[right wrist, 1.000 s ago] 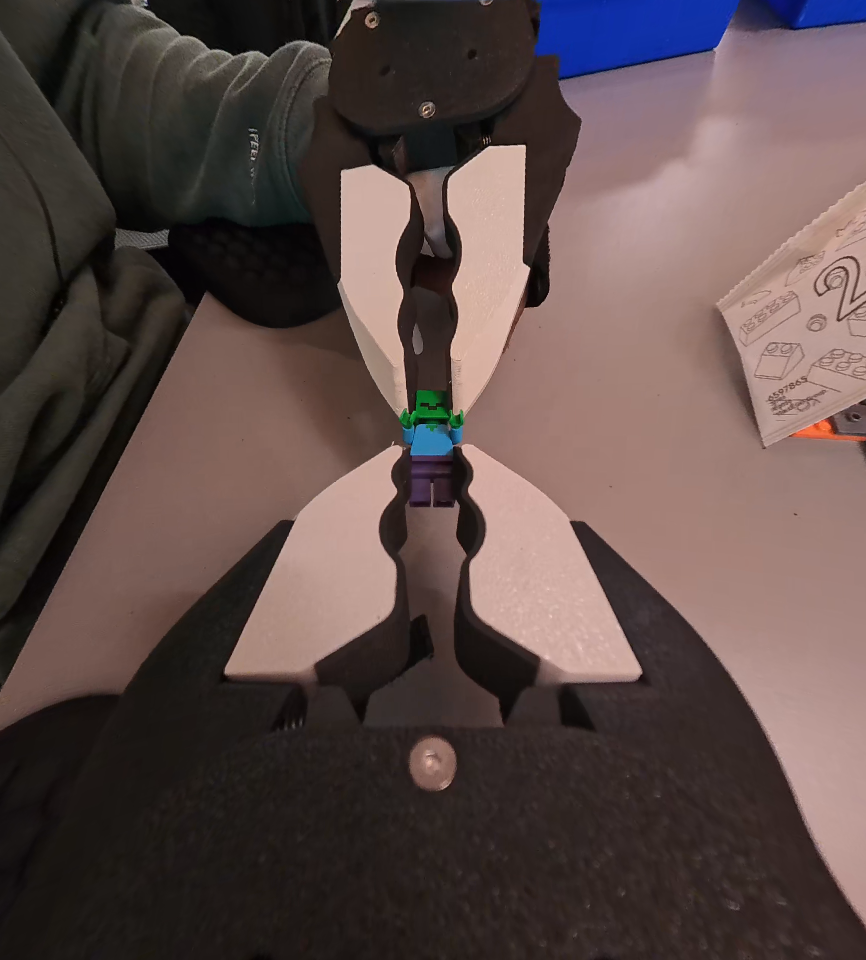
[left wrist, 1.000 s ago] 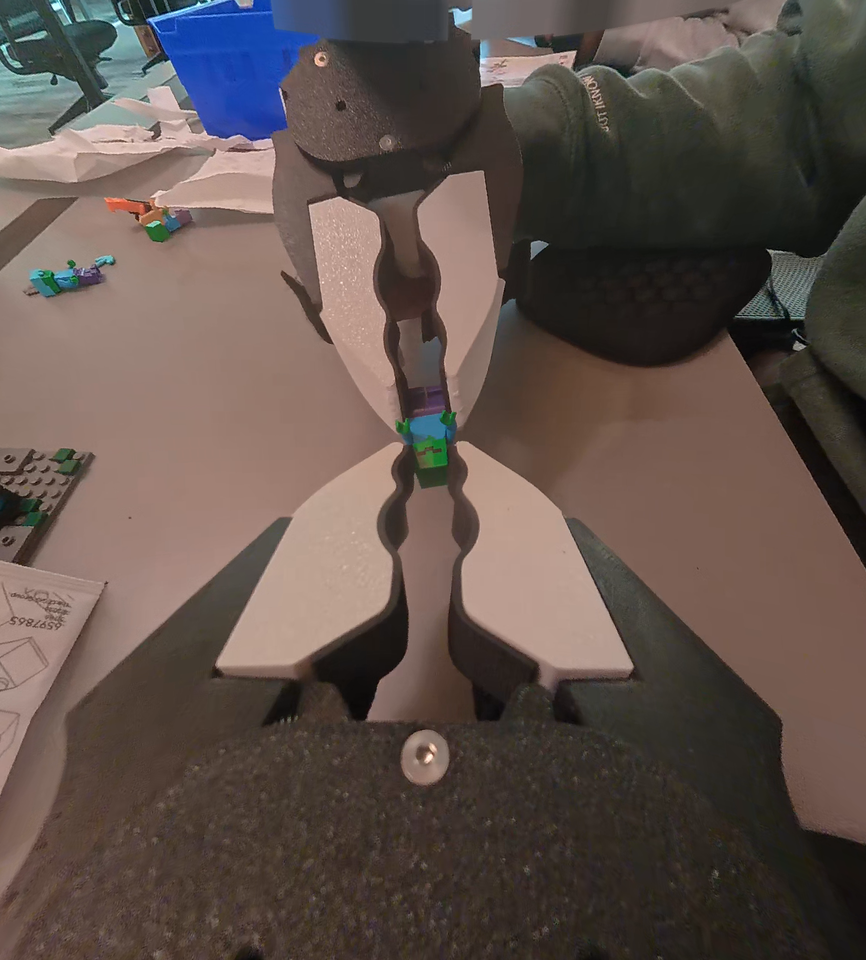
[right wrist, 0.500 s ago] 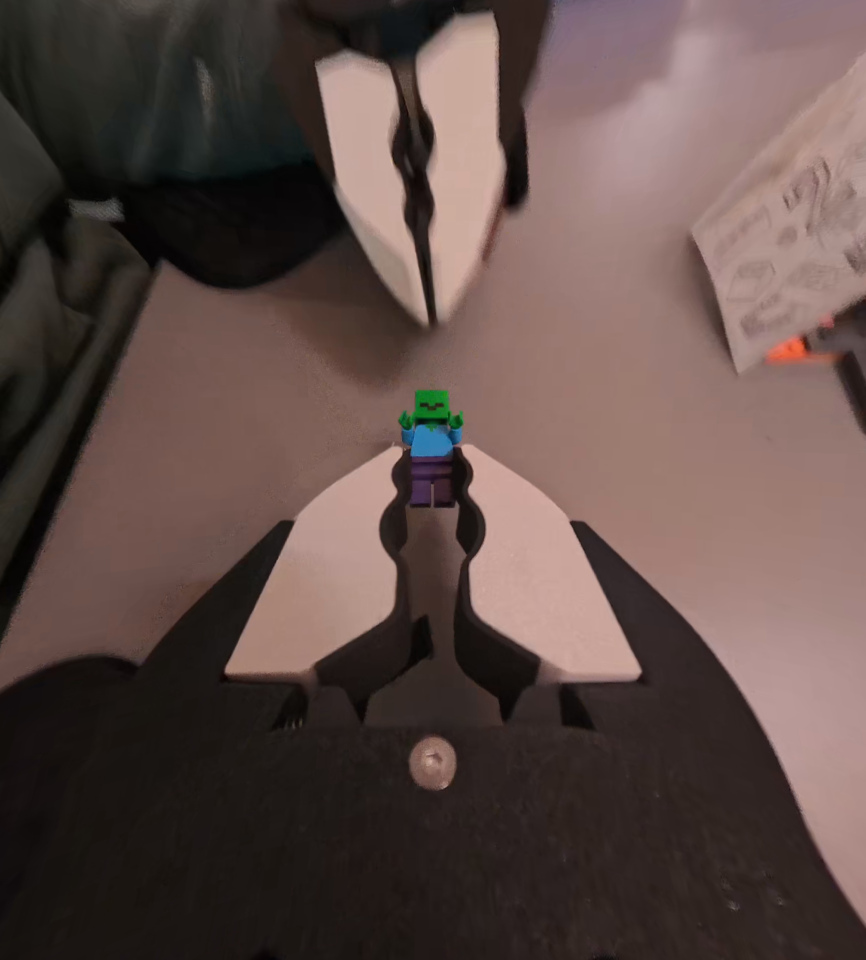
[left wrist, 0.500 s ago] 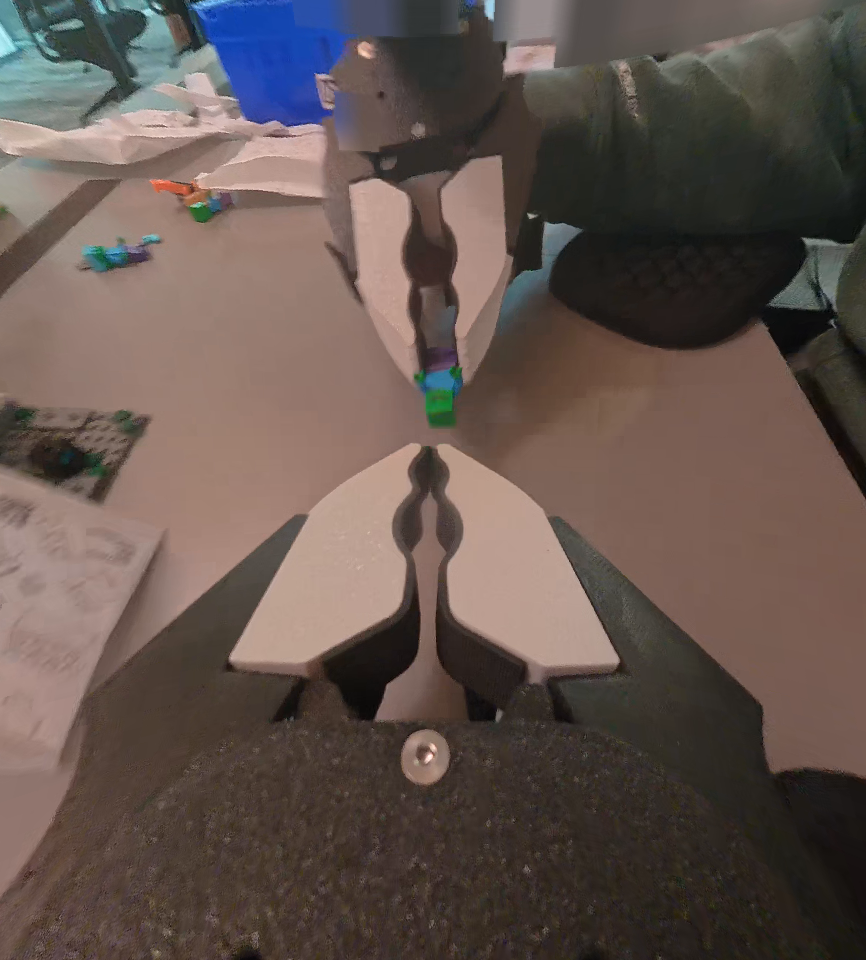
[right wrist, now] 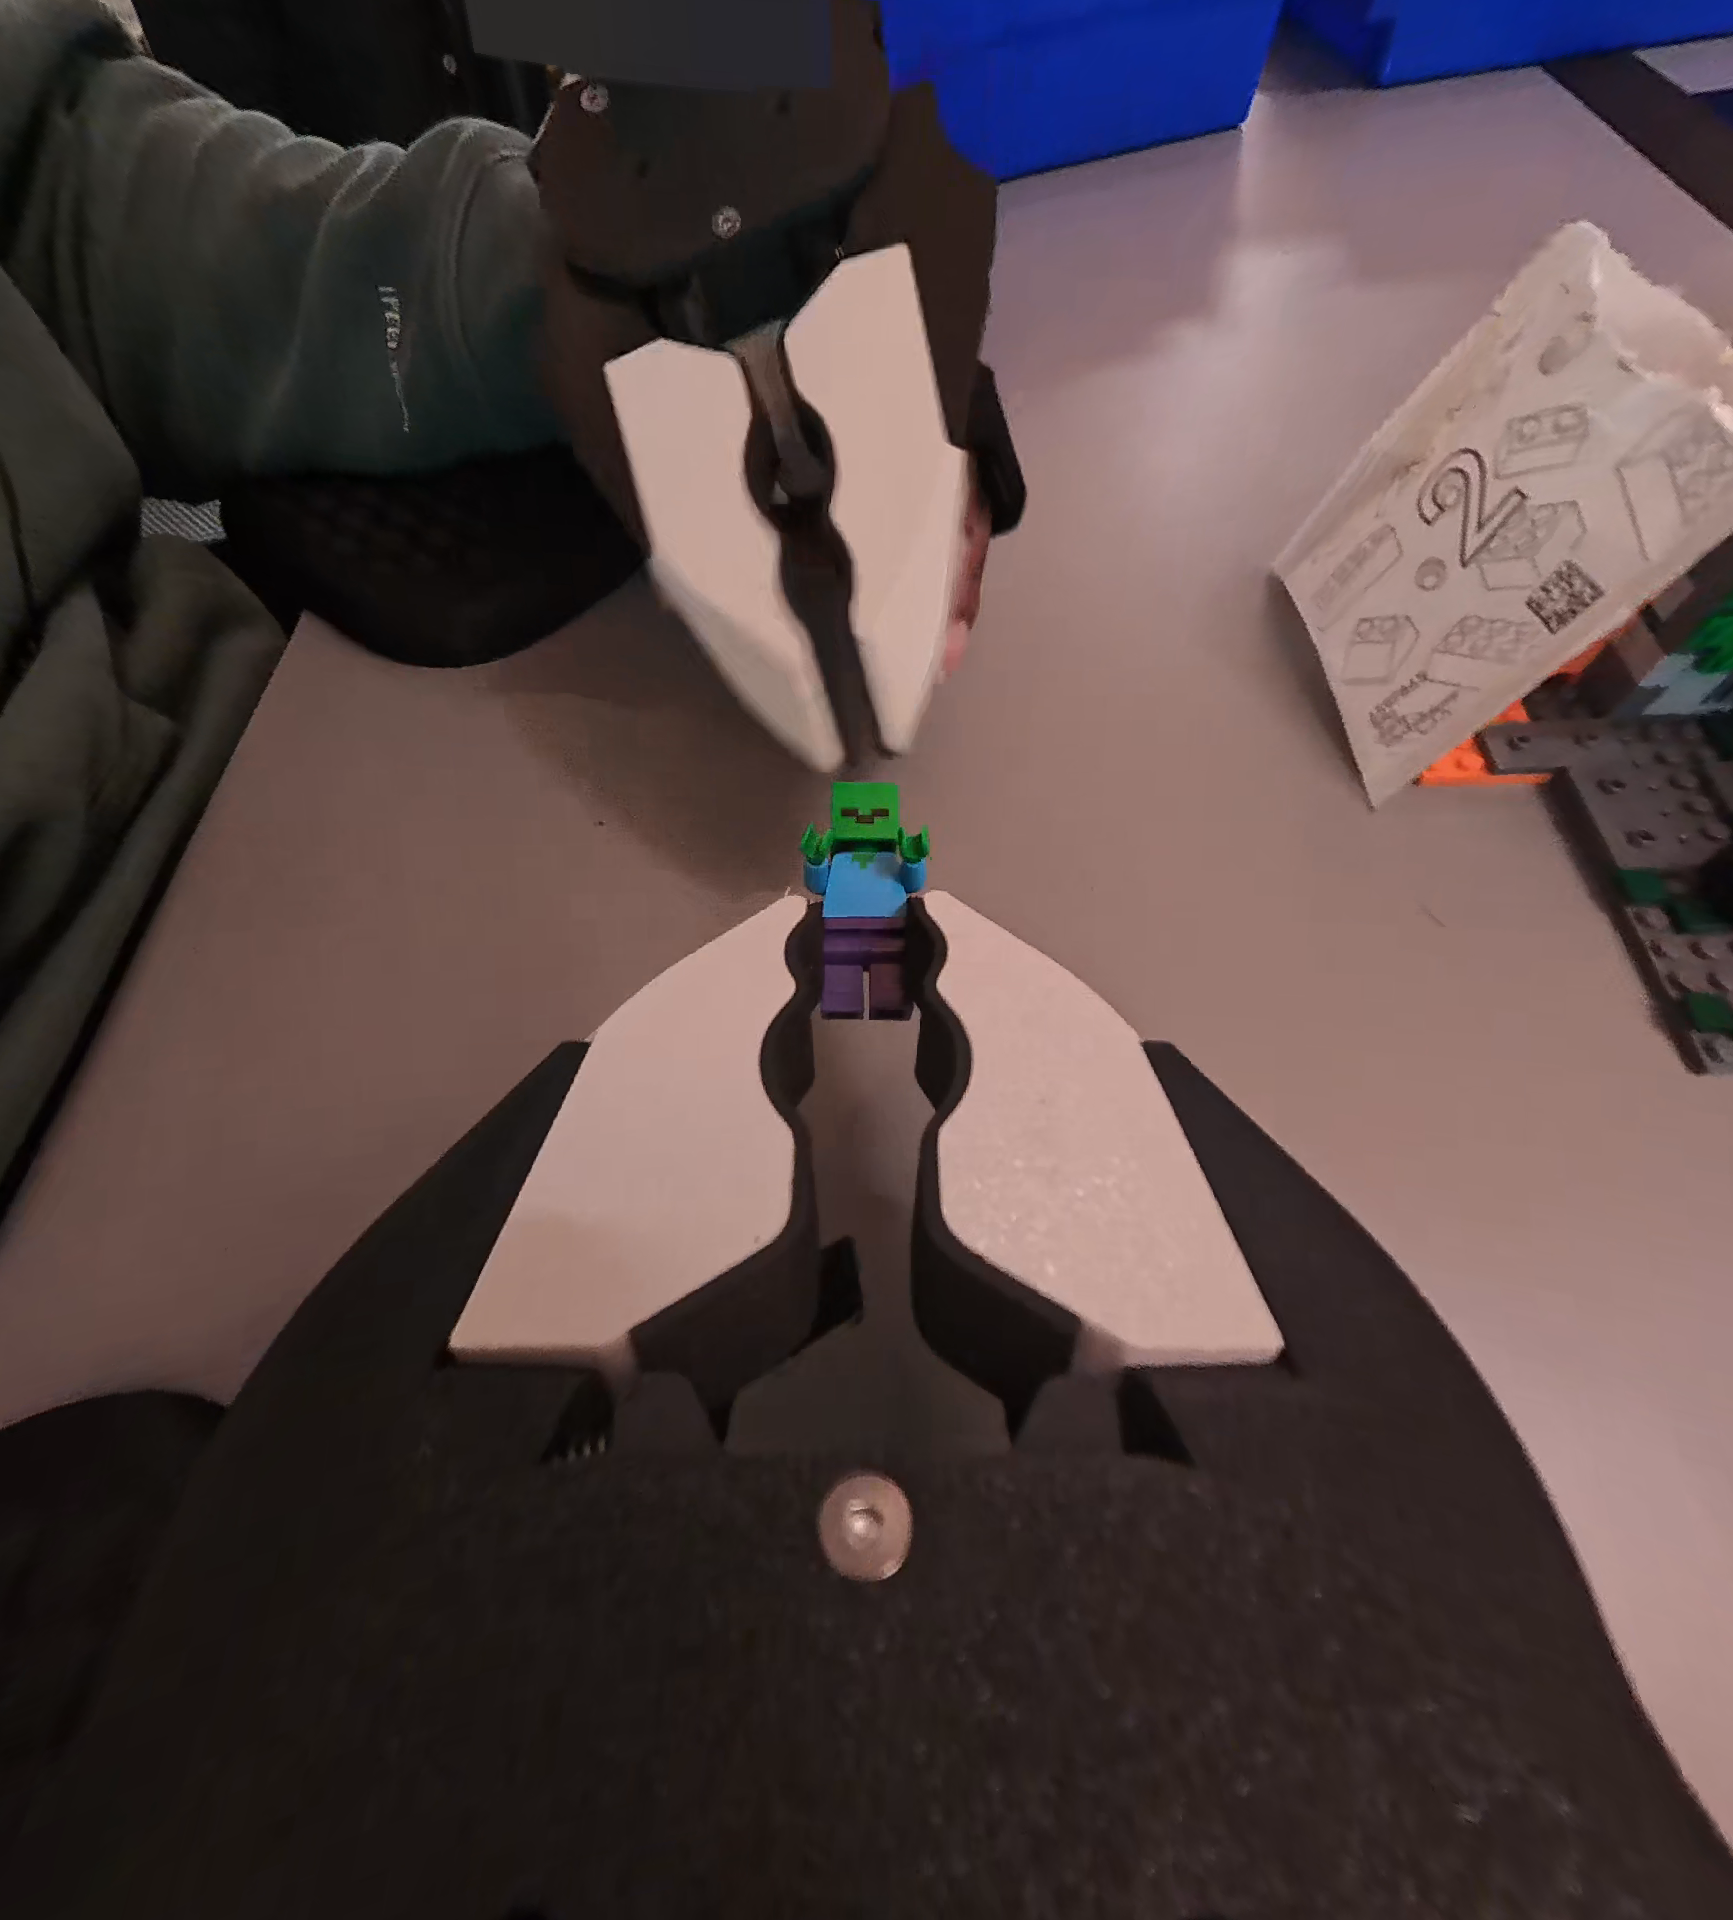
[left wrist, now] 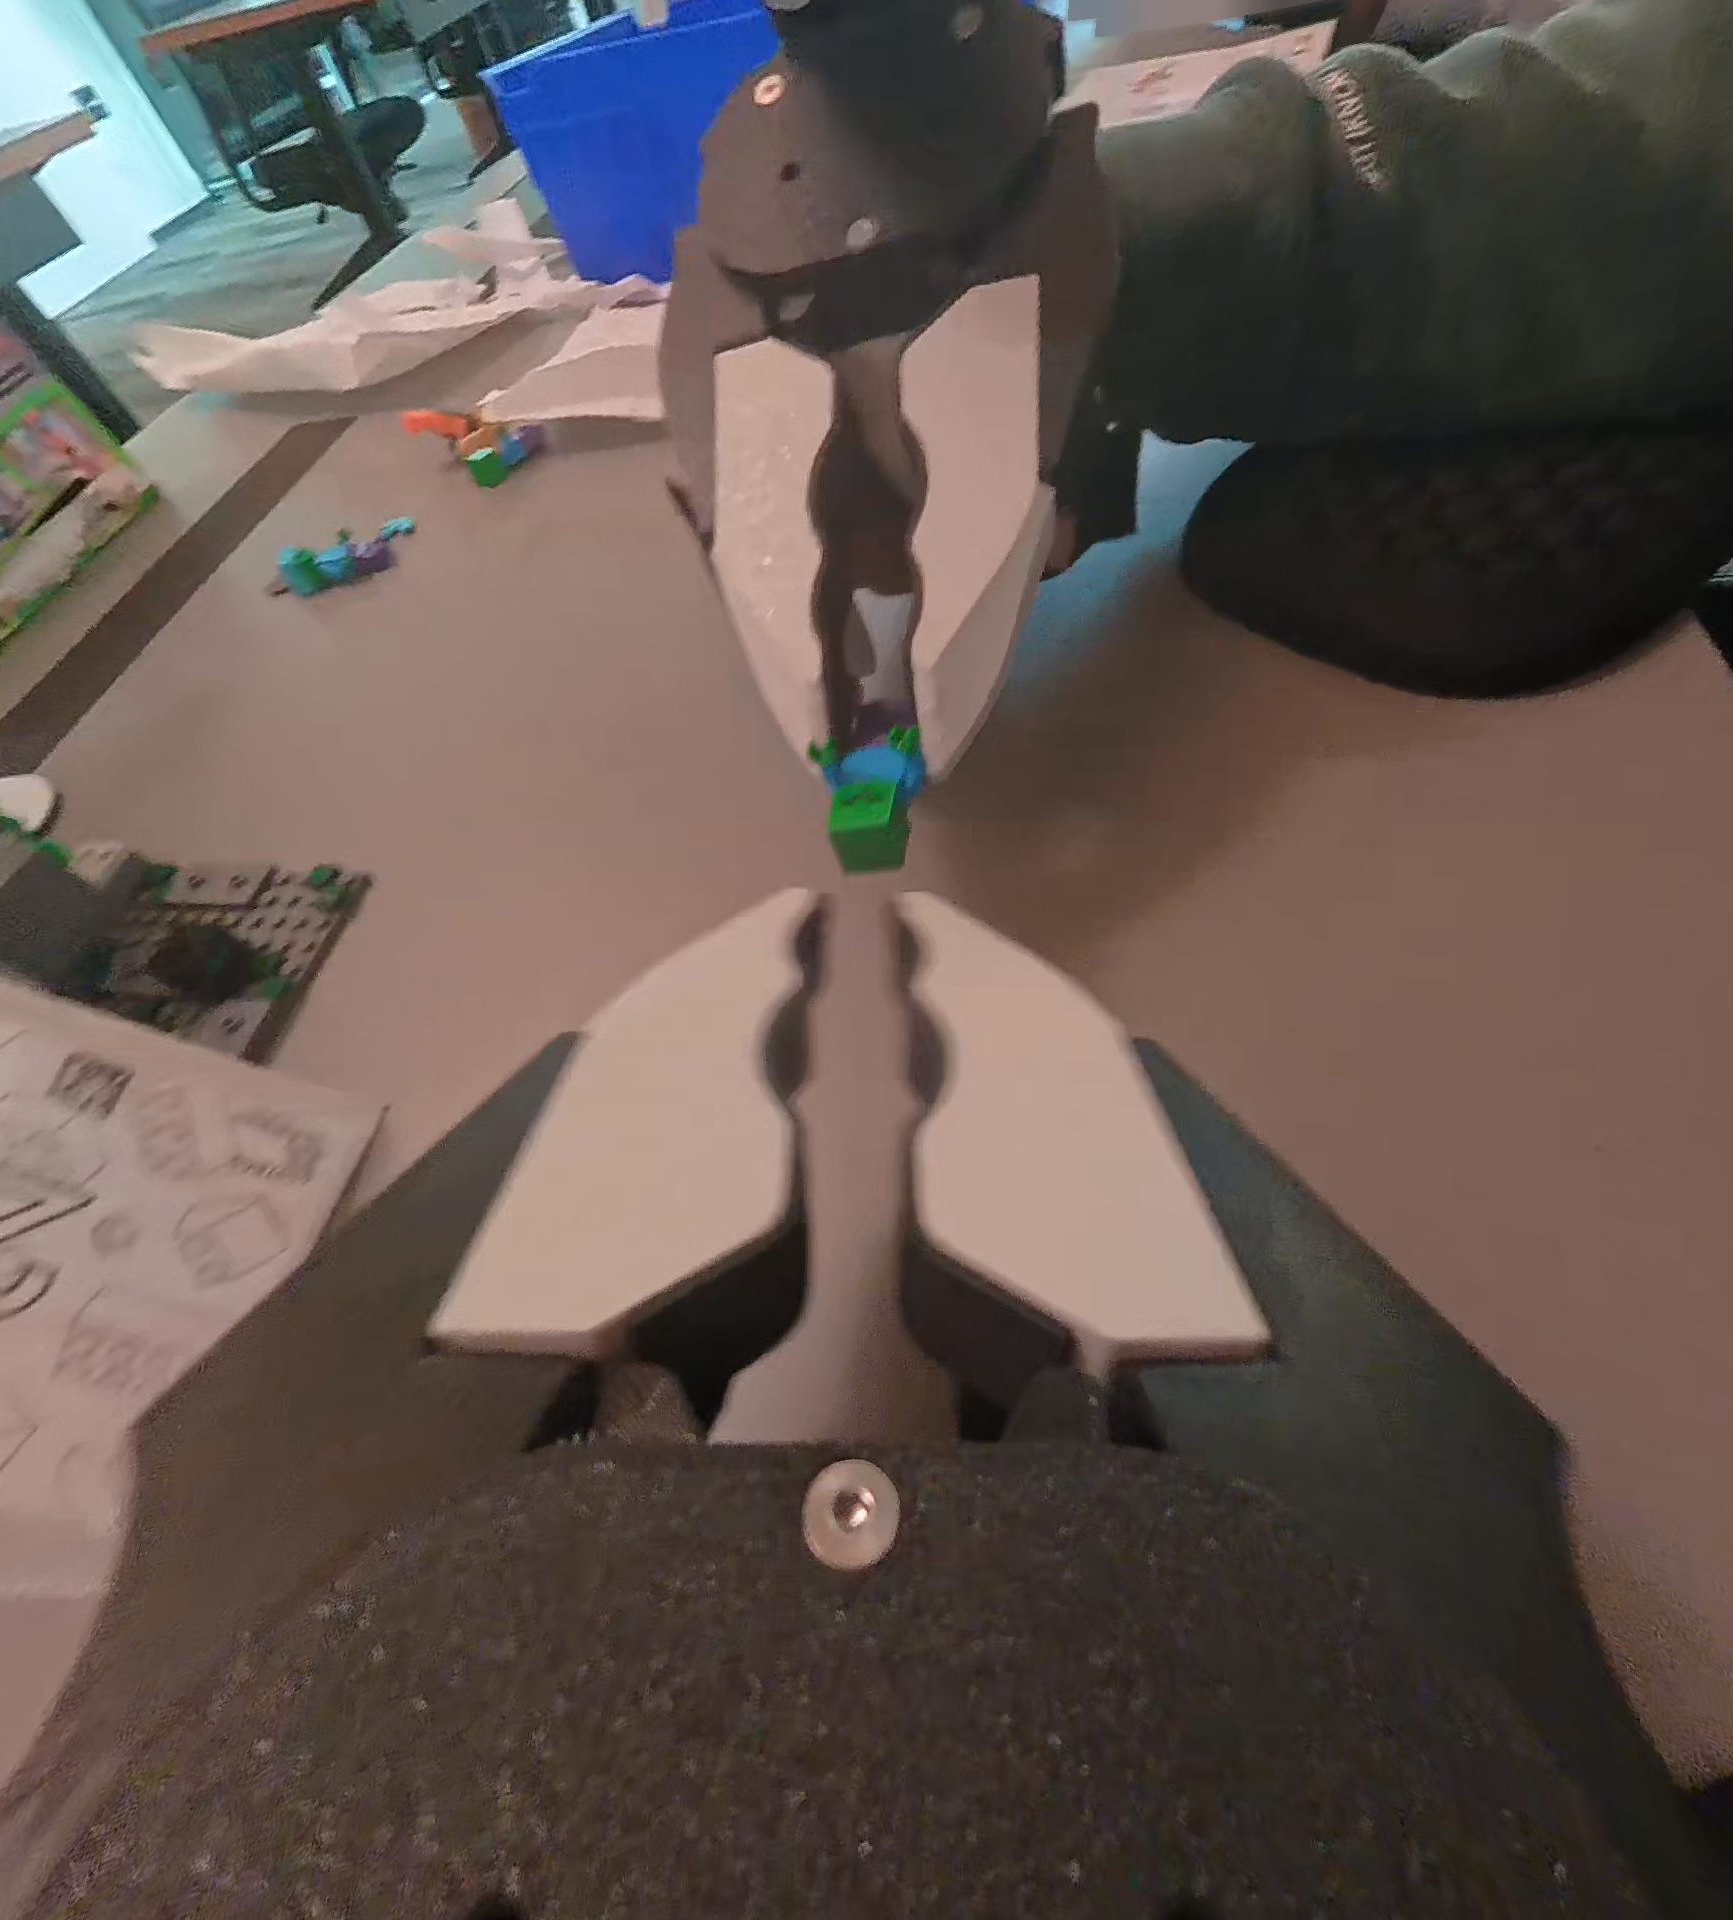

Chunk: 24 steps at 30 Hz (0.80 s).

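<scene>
Backed off the green head now: left gripper (left wrist: 857,914), fingers a little apart, holding nothing. Pinched by its purple legs in the right gripper (right wrist: 867,909): toy figure (right wrist: 864,894), above the table (right wrist: 1205,831).

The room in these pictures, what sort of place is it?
Probably an office or workroom used for building toy bricks. A grey table holds a brick baseplate and a printed paper bag; an office chair and other desks stand behind.
</scene>
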Motion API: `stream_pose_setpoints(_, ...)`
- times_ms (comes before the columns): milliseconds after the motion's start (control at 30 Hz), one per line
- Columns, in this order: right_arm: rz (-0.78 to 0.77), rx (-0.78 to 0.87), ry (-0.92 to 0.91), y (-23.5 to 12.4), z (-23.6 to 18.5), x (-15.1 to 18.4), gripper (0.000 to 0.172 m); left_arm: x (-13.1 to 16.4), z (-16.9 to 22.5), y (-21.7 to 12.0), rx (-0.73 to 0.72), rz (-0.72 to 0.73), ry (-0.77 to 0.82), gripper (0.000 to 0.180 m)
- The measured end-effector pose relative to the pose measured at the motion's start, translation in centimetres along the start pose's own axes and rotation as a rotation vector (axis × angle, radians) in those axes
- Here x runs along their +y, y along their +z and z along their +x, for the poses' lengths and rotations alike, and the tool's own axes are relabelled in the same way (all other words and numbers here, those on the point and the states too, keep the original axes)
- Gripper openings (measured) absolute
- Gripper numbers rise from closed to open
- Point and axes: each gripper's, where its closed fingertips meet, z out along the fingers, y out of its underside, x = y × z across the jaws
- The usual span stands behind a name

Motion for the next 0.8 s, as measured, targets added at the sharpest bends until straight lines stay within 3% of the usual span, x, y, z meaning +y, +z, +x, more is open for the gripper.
stream_pose_setpoints(33,-0.004,-0.005,-0.01,0.3,-0.2,-0.1,0.015,0.0,0.2,0.4,0.004,-0.004,-0.009,0.03)
stream_pose_setpoints(133,-0.019,-0.017,-0.033,1.0,-0.8,-0.1,0.015,0.1,0.6,0.8,0.025,-0.024,-0.024,0.035)
stream_pose_setpoints(233,-0.025,-0.024,-0.045,1.4,-1.1,-0.1,0.015,0.0,1.3,0.8,0.056,-0.022,-0.008,0.014)
stream_pose_setpoints(467,-0.028,-0.003,-0.063,1.8,-1.2,-0.2,0.016,0.1,1.4,0.3,0.062,-0.049,0.008,0.012)
stream_pose_setpoints(567,-0.103,0.013,-0.077,2.9,-1.3,0.6,0.031,-0.2,1.9,0.4,0.08,-0.043,0.02,0.012)
stream_pose_setpoints(633,-0.12,0.015,-0.112,3.2,-1.6,0.8,0.019,0.3,1.8,0.4,0.07,-0.064,0.03,0.013)
stream_pose_setpoints(800,-0.114,0.012,-0.136,3.1,-1.8,0.3,0.017,0.1,1.9,-0.1,0.092,-0.05,0.018,0.013)
